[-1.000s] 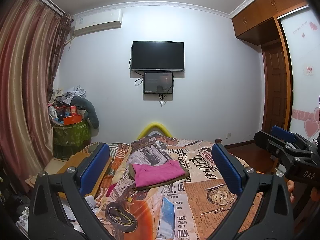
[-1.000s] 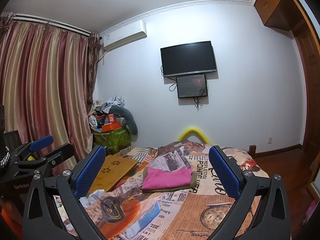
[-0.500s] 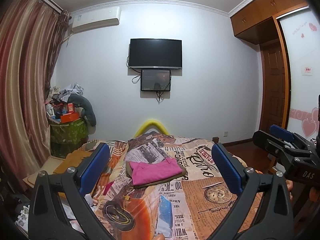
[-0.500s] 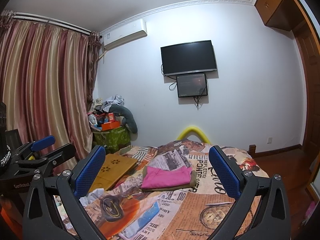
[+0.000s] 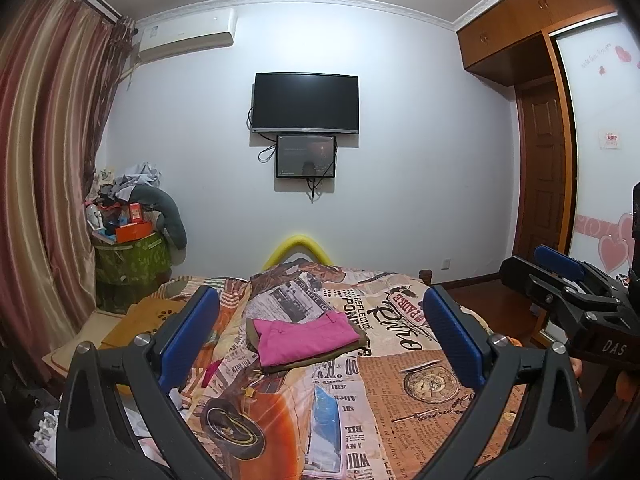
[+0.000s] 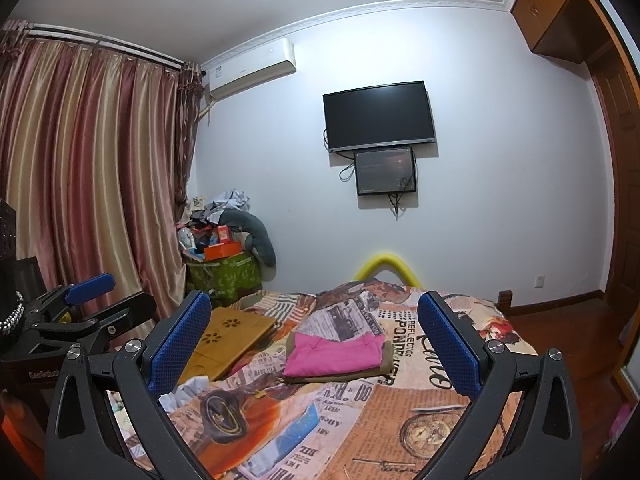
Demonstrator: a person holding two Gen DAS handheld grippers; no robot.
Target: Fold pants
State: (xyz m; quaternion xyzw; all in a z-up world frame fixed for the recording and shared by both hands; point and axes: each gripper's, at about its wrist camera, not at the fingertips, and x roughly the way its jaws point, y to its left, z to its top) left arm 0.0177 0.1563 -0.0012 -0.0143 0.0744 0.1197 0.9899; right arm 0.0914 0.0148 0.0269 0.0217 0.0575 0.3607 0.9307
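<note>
both tongs point(image 5: 320, 328) point(image 6: 314, 330) have risen slightly, gaping, folded pants point(image 5: 306, 339) far ahead.

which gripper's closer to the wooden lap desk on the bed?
Left. The left gripper is on the wooden lap desk side; the right gripper is further right. Both hover short of it.

I see the bed point(image 5: 400, 380) spread out beyond both sets of jaws, covered in a newspaper-print bedspread point(image 6: 400, 392). Between the blue pads in each wrist view, folded pink pants point(image 5: 306, 340) lie on top of a folded olive garment point(image 5: 352, 350), which rests directly on the bedspread. Beyond my left-hand pad, a wooden lap tray point(image 6: 230, 338) lies at the bed's edge.
</note>
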